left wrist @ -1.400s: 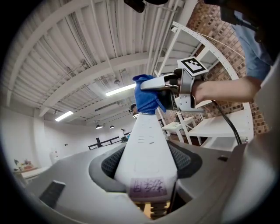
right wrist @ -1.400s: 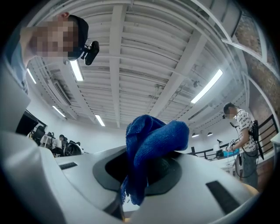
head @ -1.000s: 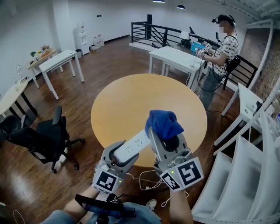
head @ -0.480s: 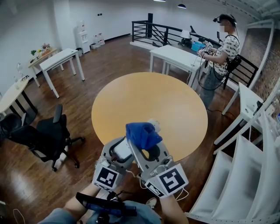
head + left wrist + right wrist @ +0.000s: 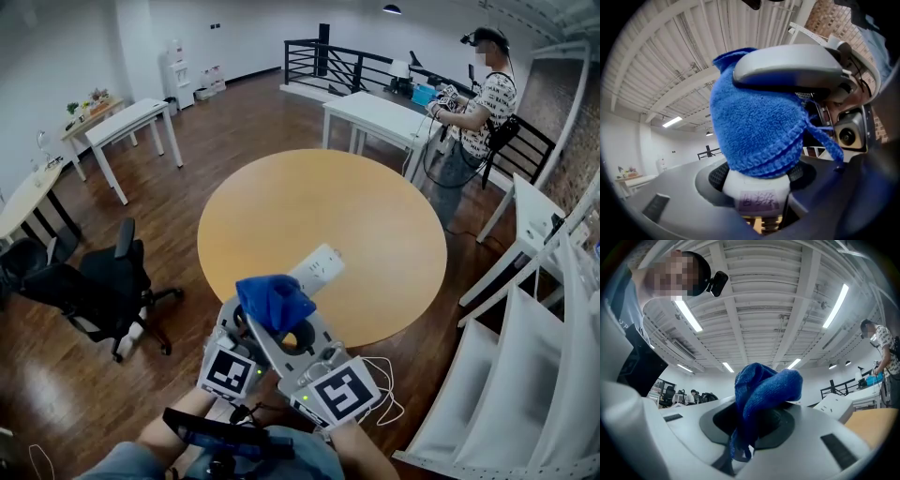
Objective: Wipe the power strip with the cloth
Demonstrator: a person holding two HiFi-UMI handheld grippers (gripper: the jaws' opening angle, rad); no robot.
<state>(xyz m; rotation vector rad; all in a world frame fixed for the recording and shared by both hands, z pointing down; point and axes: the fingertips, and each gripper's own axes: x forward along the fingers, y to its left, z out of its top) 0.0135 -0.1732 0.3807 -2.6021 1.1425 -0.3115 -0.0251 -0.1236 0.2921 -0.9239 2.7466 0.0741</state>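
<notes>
Looking down in the head view, both grippers meet over the near edge of the round yellow table (image 5: pixel 319 202). The left gripper (image 5: pixel 239 330) is clamped on the near end of the white power strip (image 5: pixel 317 269), which slants up and away to the right above the tabletop. The right gripper (image 5: pixel 279 323) crosses in from the right, its jaws closed on the bunched blue cloth (image 5: pixel 274 298). That cloth covers the strip's near part, just ahead of the left gripper. A black office chair (image 5: pixel 103 291) stands on the wood floor to the left, well apart from the table. A person (image 5: pixel 473 103) stands at a white table (image 5: pixel 380 122) far back on the right.

Turning to the left gripper view, the 2 jaws stand wide with the strip's white end (image 5: pixel 757 190) pressed between them, a small printed label facing the camera. The cloth (image 5: pixel 754 131) lies on top of that end, touching it, with 1 loose thread hanging at the right. A grey jaw of the right gripper (image 5: pixel 787 70) bears down on the cloth from above.

Moving to the right gripper view, the jaws pinch a fold of the cloth (image 5: pixel 761 394), its upper part bulging above them and a tail hanging into the gap below. The strip (image 5: pixel 836 408) shows as a white block low at the right, just beside the cloth, with the table's yellow top (image 5: pixel 874 420) beyond it. Ceiling light strips run overhead.
</notes>
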